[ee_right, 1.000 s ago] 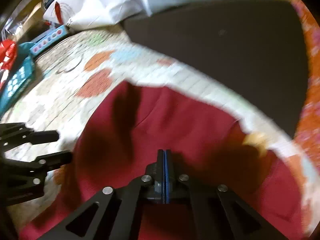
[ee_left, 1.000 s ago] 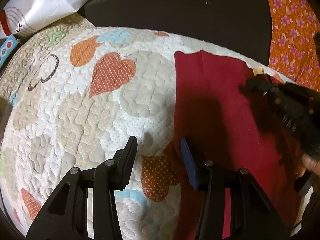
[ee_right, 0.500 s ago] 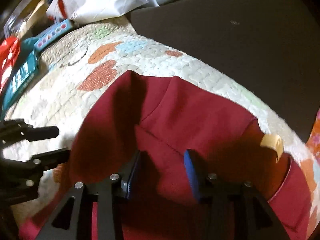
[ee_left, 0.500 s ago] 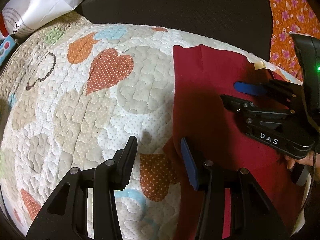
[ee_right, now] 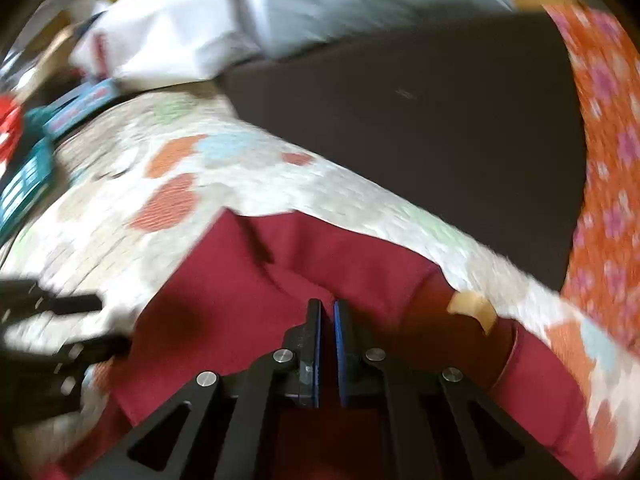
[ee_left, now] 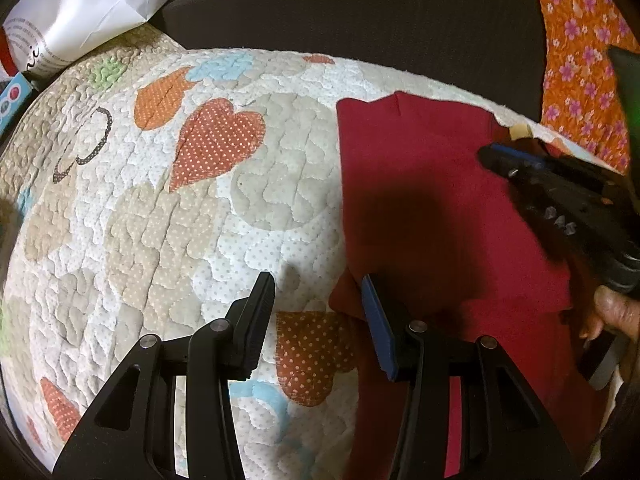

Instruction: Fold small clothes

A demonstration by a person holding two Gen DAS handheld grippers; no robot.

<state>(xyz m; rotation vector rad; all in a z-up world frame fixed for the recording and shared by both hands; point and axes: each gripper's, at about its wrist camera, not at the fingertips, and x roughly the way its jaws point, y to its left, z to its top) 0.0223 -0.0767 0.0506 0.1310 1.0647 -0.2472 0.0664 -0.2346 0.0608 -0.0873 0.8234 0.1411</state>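
The red garment lies flat on the heart-patterned quilt, filling the left wrist view from three to five o'clock. Half a second ago the right claw stood wide over the cloth; now its blue pads are drawn nearly together with only a slim gap, and I cannot tell whether a pinch of cloth sits between them. That suggests a grasp being set for the next fold. The left claw remains released, hovering at the garment's near left edge, nothing between its fingers. The left view shows the person's hand on the right tool; the blurred right view alone shows the tan label at three o'clock.
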